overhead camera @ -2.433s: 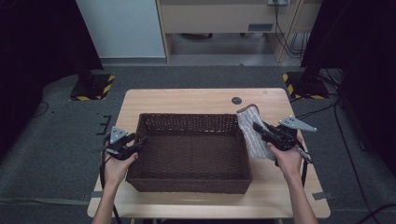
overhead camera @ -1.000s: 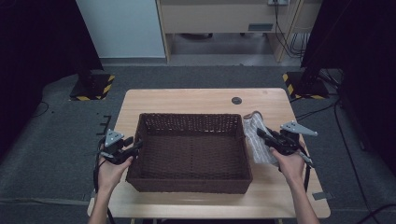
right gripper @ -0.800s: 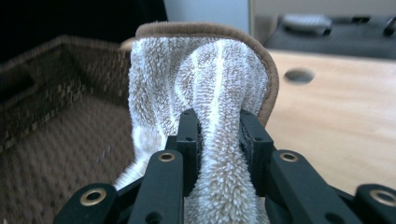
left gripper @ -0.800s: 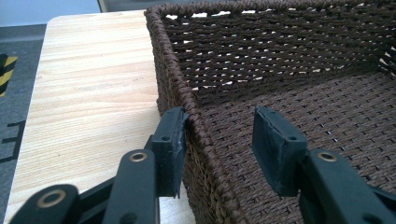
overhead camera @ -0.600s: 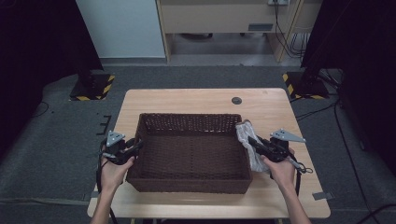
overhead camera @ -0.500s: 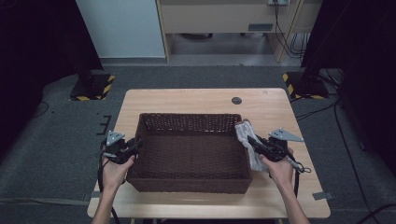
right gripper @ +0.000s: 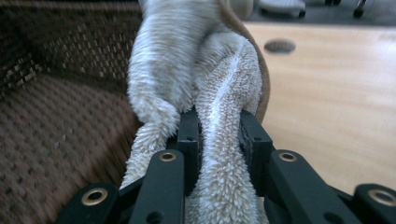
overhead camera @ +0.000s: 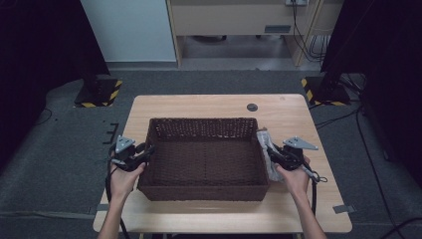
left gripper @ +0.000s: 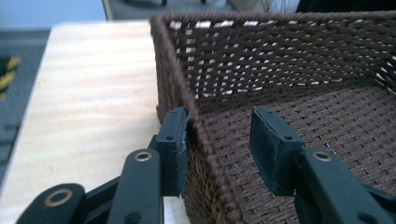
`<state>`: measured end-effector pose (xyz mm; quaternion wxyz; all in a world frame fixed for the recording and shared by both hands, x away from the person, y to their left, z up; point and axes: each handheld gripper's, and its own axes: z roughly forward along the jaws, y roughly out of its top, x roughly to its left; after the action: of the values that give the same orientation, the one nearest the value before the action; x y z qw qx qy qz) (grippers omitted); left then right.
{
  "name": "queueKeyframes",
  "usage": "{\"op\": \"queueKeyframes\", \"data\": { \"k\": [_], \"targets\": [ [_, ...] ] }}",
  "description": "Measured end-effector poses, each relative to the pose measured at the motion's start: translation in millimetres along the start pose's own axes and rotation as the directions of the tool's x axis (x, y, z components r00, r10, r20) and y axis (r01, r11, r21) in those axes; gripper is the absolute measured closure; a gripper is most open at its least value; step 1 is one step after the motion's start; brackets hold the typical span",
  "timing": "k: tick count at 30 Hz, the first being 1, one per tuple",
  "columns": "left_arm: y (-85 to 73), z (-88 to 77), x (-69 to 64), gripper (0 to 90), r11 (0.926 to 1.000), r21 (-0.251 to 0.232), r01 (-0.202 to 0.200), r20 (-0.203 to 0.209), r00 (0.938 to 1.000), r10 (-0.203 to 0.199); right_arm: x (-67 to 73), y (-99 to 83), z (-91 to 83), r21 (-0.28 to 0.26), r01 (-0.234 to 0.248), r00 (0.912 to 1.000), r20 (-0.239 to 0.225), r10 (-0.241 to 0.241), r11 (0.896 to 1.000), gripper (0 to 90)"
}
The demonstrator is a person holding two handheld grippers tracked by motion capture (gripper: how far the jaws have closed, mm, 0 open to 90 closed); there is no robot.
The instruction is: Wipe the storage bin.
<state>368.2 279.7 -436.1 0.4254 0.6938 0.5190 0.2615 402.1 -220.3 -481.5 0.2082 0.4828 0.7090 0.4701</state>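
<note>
Lowered since earlier, right gripper clamps towel, its far end cropped.

The towel is pale grey terry with a brown edge, bunched into a thick fold and pinched between the right gripper's jaws, rising ahead of them beside the basket's right wall. The basket is a dark brown woven rectangle, upright; its left wall stands between the left gripper's parted jaws, one pad outside against the weave, one inside.
</note>
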Motion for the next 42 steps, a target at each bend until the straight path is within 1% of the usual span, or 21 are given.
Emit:
{"op": "queueKeyframes", "data": {
  "k": [2,4,6,7,8,9,10,12,15,16,18,20,22,24,26,28,30,32,35,38,42],
  "targets": [
    [1.0,-5.5,-0.6,56.0,0.9997,-0.003,-0.025,-0.013,0.9996,0.025,2.3,-4.1,5.5,0.031,0.007,0.9999,0.009,-0.007,0.999,74.5],
    [-2.1,-9.0,-2.5,55.9,0.999,0.017,-0.042,-0.002,0.9991,0.042,4.2,-6.8,10.9,0.055,0.023,0.9994,0.023,-0.024,0.998,74.5],
    [-6.7,-9.1,-3.3,55.9,0.9974,0.047,-0.055,-0.01,0.9984,0.056,2.6,-8.0,13.1,0.06,0.016,0.9995,0.024,-0.018,0.998,74.4],
    [-8.8,-8.5,-2.7,56.3,0.9967,0.06,-0.056,-0.014,0.9983,0.057,1.4,-9.1,14.0,0.073,0.016,0.9994,0.029,-0.018,0.997,74.2],
    [-9.7,-8.7,-2.0,57.3,0.997,0.063,-0.045,-0.013,0.9989,0.046,0.4,-11.1,16.1,0.101,0.024,0.9991,0.033,-0.027,0.995,74.1],
    [-10.9,-9.4,-0.8,59.0,0.9974,0.065,-0.032,-0.012,0.9994,0.033,-0.3,-14.0,17.9,0.109,0.031,0.9987,0.036,-0.035,0.994,74.0],
    [-11.6,-9.9,-0.5,59.0,0.9965,0.079,-0.027,-0.01,0.9996,0.028,-1.7,-19.3,20.6,0.125,0.02,0.999,0.036,-0.025,0.992,74.0],
    [-14.2,-9.7,-0.8,61.9,0.9953,0.092,-0.032,-0.003,0.9995,0.032,-3.8,-23.0,23.3,0.134,-0.001,0.9993,0.037,-0.004,0.991,74.0],
    [-14.5,-9.7,-1.1,65.0,0.9954,0.093,-0.025,0.01,0.9997,0.024,-5.6,-15.5,16.8,0.111,-0.008,0.9994,0.035,0.004,0.994,74.0],
    [-14.2,-9.7,-1.5,65.7,0.9952,0.093,-0.03,0.004,0.9996,0.029,-6.8,-11.9,12.3,0.095,-0.008,0.9993,0.036,0.005,0.995,74.0],
    [-14.2,-9.9,-2.2,66.4,0.9951,0.093,-0.033,0.002,0.9994,0.033,-11.1,-4.1,0.2,0.05,-0.03,0.9991,0.032,0.029,0.998,74.0],
    [-14.4,-9.9,-2.3,67.0,0.9954,0.091,-0.03,0.002,0.9995,0.03,-15.7,3.1,-12.3,0.008,-0.047,0.9987,0.022,0.047,0.999,74.0],
    [-14.5,-9.7,-2.3,67.7,0.9956,0.09,-0.023,0.002,0.9997,0.023,-18.8,11.9,-30.0,-0.044,-0.046,0.9988,0.013,0.046,0.998,74.1],
    [-14.3,-9.5,-2.8,68.4,0.9956,0.092,-0.02,0.0,0.9998,0.02,-18.8,18.4,-45.0,-0.088,-0.045,0.999,-0.007,0.045,0.995,74.1],
    [-14.3,-9.4,-3.2,69.4,0.9957,0.092,-0.011,-0.002,0.9999,0.011,-14.9,21.9,-55.3,-0.103,-0.034,0.9991,-0.029,0.031,0.994,74.1],
    [-14.5,-9.1,-3.1,70.1,0.996,0.089,0.002,-0.003,1.0,-0.002,-7.8,20.7,-59.2,-0.091,-0.024,0.998,-0.06,0.019,0.996,74.1],
    [-14.4,-8.9,-3.7,70.7,0.9959,0.09,0.005,-0.009,0.9999,-0.004,-0.5,16.6,-57.6,-0.074,-0.018,0.9953,-0.096,0.01,0.997,74.0],
    [-13.9,-8.8,-5.0,71.2,0.9953,0.097,0.002,-0.016,0.9999,-0.001,6.4,11.6,-50.5,-0.056,-0.014,0.9942,-0.108,0.008,0.998,73.9],
    [-13.3,-7.6,-5.3,71.7,0.9953,0.097,0.007,-0.02,0.9998,-0.005,8.1,6.3,-35.9,-0.034,-0.007,0.9962,-0.087,0.004,0.999,73.9],
    [-11.2,-2.8,-6.7,71.9,0.9956,0.092,0.018,-0.028,0.9995,-0.016,5.3,8.8,-28.0,-0.038,-0.014,0.9978,-0.065,0.012,0.999,74.0],
    [-7.6,2.7,-8.8,71.9,0.9952,0.097,0.011,-0.04,0.9992,-0.007,2.2,11.9,-19.4,-0.037,-0.001,0.9996,-0.027,0.0,0.999,74.2]
  ]
}}
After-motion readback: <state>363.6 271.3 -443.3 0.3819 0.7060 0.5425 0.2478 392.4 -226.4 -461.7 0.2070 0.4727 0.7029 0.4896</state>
